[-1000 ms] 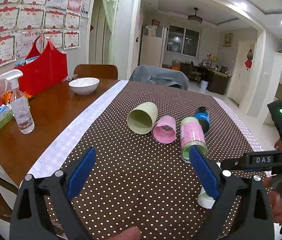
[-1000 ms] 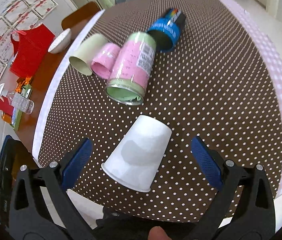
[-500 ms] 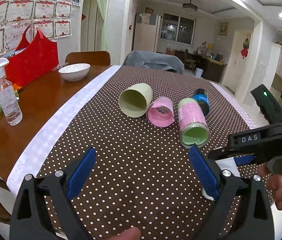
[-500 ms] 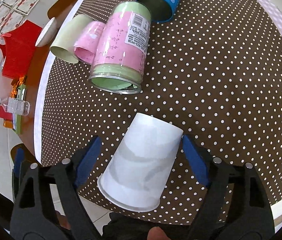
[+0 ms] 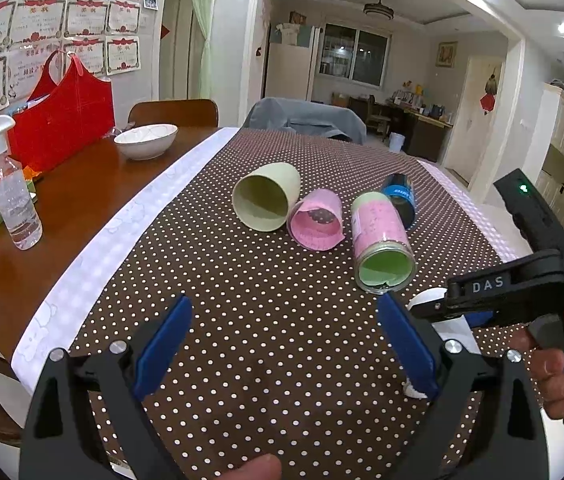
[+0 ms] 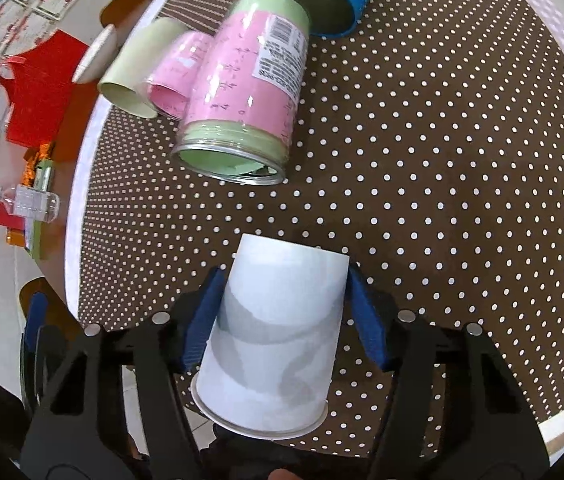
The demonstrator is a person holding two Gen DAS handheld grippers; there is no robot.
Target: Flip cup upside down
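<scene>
A white paper cup (image 6: 274,332) lies on its side on the brown dotted tablecloth (image 6: 442,160), base away from me and rim toward the camera. My right gripper (image 6: 284,304) is shut on the cup, one blue pad on each side of its wall. In the left wrist view only a sliver of the white cup (image 5: 430,300) shows behind the right gripper's black body. My left gripper (image 5: 282,344) is open and empty, held above the tablecloth near the front edge.
Several cups lie on their sides further back: a pale green cup (image 5: 266,196), a pink cup (image 5: 316,220), a pink-and-green jar (image 5: 382,240) and a blue can (image 5: 400,198). On bare wood at the left stand a spray bottle (image 5: 12,196), a white bowl (image 5: 146,140) and a red bag (image 5: 62,112).
My right gripper has moved forward around the white cup and closed its pads onto the cup's sides. My left gripper has stayed open, shifting only slightly.
</scene>
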